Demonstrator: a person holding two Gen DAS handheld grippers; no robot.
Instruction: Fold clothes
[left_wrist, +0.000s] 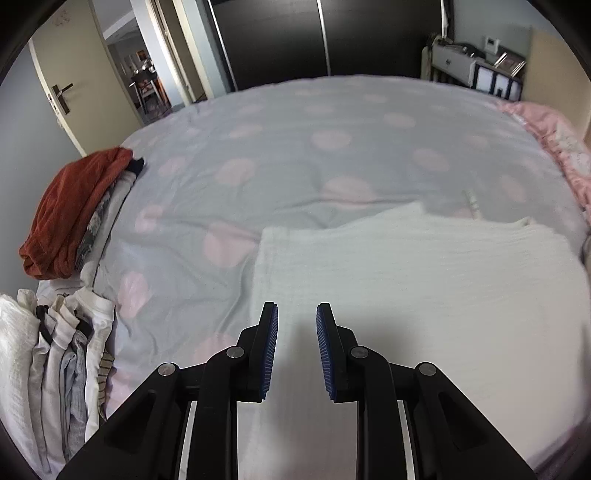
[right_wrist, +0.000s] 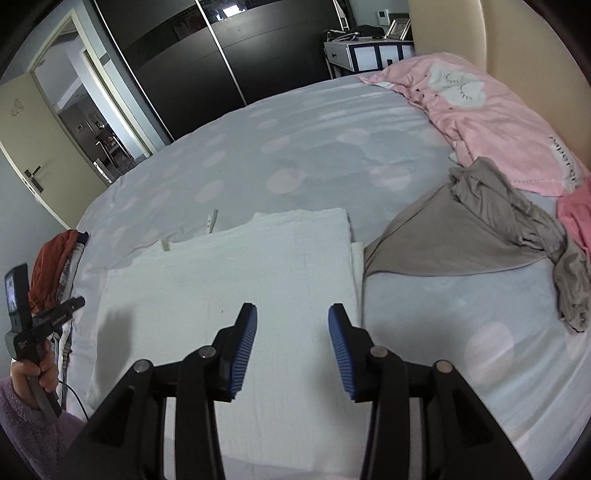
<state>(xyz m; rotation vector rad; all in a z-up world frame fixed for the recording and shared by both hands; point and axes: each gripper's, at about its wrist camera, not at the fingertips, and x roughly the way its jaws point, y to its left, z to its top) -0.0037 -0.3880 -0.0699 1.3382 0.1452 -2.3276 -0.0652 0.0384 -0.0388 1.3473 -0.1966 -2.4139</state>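
A white textured garment (left_wrist: 424, 295) lies folded flat on the bed, near the front edge; it also shows in the right wrist view (right_wrist: 240, 288). My left gripper (left_wrist: 296, 314) hovers open and empty over its left part. My right gripper (right_wrist: 292, 314) hovers open and empty over its right part. The left gripper's handle (right_wrist: 26, 325), held in a hand, shows at the far left of the right wrist view. A crumpled grey garment (right_wrist: 480, 229) lies to the right of the white one.
The bed has a grey cover with pink dots (left_wrist: 295, 155). A rust-red folded stack (left_wrist: 74, 210) and a row of folded clothes (left_wrist: 55, 362) sit at the left. A pink blanket (right_wrist: 491, 118) lies at the headboard. A dark wardrobe (right_wrist: 207, 66) stands behind.
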